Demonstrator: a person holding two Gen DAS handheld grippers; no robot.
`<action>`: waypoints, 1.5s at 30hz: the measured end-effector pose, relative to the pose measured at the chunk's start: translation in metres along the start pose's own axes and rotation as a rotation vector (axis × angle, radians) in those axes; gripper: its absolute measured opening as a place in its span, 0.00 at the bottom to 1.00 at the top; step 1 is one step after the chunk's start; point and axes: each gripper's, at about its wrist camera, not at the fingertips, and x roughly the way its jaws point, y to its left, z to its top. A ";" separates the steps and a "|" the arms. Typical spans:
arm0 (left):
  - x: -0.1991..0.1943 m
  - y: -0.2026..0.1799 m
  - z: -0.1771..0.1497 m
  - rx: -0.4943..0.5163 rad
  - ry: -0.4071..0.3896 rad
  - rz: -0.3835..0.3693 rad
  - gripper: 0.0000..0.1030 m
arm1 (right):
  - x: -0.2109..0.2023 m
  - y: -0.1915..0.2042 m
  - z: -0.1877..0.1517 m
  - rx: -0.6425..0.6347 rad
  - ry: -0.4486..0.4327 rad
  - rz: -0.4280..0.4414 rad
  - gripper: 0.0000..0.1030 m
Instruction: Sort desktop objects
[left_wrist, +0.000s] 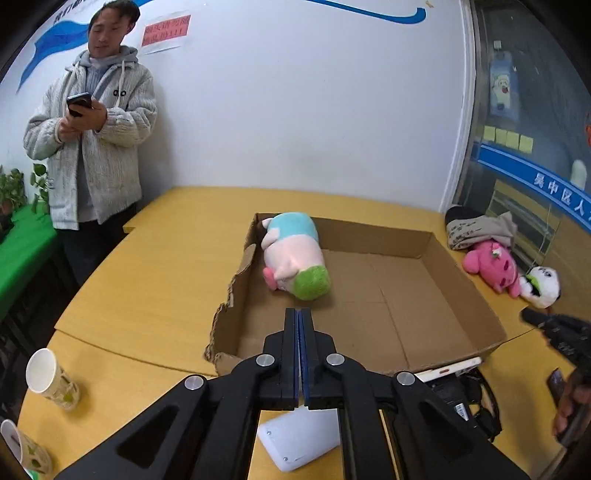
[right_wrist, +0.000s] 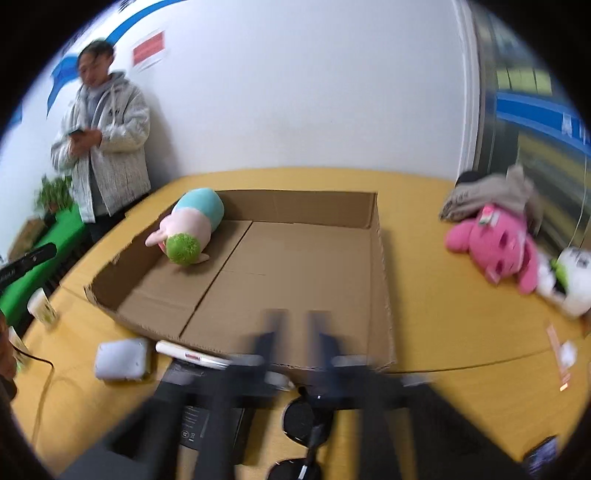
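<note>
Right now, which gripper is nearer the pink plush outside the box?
Right. The right gripper sits just short of the pink plush, off the cardboard box. The left gripper is over the box's near-left part, farther away.

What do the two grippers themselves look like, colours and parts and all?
The left gripper is matte black plastic, with blue pads lining the inner faces of its two flat fingers, angular linkage arms with triangular cutouts, and round silver pivot bolts. The right gripper is blurred: dark fingers with bluish tints on a black frame. No cables or sleeves show.
</note>
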 end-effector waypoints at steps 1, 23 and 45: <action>-0.001 -0.004 -0.002 0.005 0.002 0.016 0.26 | -0.007 0.003 0.000 -0.010 -0.022 0.009 0.07; -0.050 -0.016 -0.045 0.049 0.019 -0.020 1.00 | -0.063 0.037 -0.035 -0.007 -0.058 0.017 0.98; -0.003 -0.049 -0.067 0.051 0.222 -0.236 1.00 | -0.022 0.023 -0.069 0.044 0.134 0.131 0.98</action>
